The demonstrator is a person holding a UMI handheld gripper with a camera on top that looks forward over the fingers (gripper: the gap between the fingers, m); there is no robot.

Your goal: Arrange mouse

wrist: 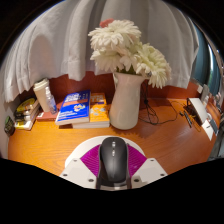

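Note:
A dark grey computer mouse [113,161] sits between my gripper's [113,166] two fingers. The magenta pads [92,160] press against both of its sides, and it is held above the wooden desk [50,145]. The mouse points away from me, toward a white vase [125,100] of white flowers [125,48] standing straight ahead on the desk. The underside of the mouse is hidden.
Blue books [74,106] and a yellow one [97,108] lie left of the vase. A white box [44,95] and small items [24,110] stand at the far left. Cables and a device [200,108] lie at the right. A white curtain [50,45] hangs behind.

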